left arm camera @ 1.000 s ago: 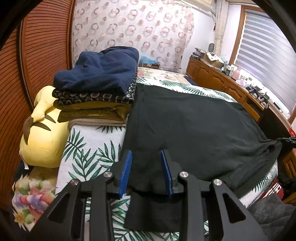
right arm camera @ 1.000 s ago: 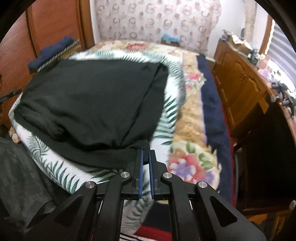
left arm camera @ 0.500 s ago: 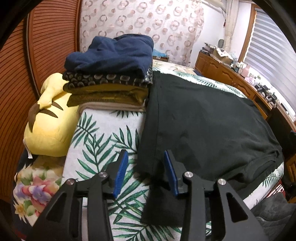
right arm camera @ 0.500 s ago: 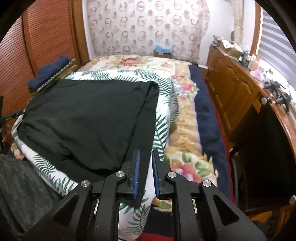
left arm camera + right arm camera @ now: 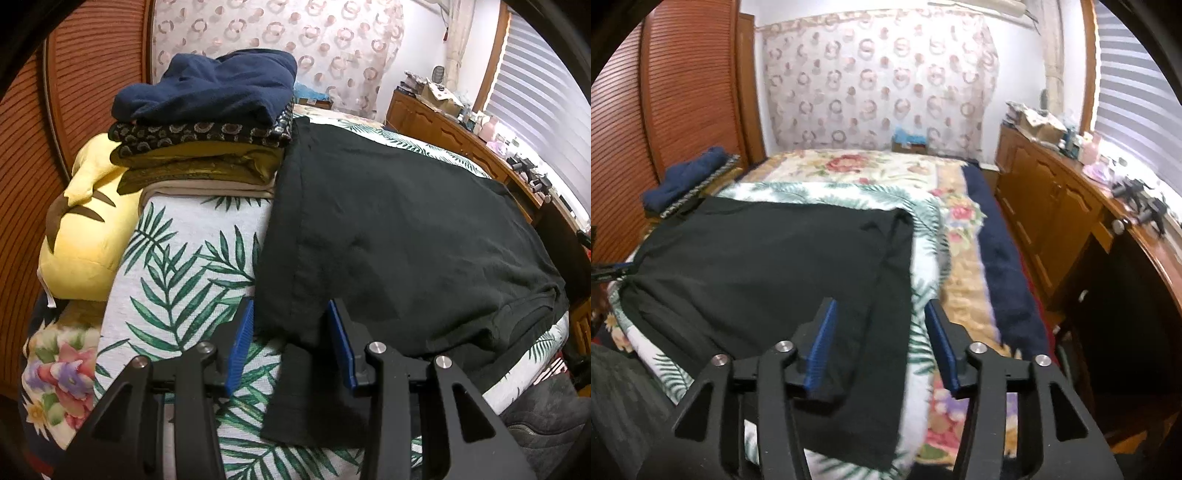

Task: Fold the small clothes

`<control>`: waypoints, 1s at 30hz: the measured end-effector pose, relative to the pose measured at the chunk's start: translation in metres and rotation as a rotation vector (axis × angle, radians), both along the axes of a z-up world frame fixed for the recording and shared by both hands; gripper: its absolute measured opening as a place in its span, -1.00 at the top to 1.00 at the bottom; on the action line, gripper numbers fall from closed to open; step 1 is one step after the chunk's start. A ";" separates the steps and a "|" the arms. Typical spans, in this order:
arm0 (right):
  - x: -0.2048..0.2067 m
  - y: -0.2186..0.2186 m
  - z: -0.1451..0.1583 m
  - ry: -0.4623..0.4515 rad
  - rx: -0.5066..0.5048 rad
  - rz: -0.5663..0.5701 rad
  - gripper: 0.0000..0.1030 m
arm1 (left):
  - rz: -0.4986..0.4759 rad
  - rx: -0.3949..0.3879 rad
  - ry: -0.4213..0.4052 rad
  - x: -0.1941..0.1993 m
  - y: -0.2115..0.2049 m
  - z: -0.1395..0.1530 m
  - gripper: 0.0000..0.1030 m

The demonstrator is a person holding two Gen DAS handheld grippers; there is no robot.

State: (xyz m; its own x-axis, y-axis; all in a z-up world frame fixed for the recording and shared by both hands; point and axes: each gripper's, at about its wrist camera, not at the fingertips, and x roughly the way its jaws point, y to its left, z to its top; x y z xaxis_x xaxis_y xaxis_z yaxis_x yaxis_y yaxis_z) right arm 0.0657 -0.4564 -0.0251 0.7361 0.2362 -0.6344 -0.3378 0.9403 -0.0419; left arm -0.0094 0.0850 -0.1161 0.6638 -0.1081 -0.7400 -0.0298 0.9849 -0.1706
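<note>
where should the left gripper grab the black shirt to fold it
Grip the black shirt by its near left sleeve, which lies flat and free on the leaf-print blanket, coming from the near edge with the left gripper straddling the sleeve's hem.

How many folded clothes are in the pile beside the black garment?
4 visible: navy piece on top, dark patterned piece under it, mustard piece third, beige piece at the bottom. The mustard layer may be two pieces. The black garment lies beside them.
</note>
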 end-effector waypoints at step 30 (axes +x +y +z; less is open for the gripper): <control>0.030 0.102 -0.077 0.106 -0.020 0.143 -0.28 | -0.008 -0.036 -0.004 -0.011 -0.007 0.000 0.24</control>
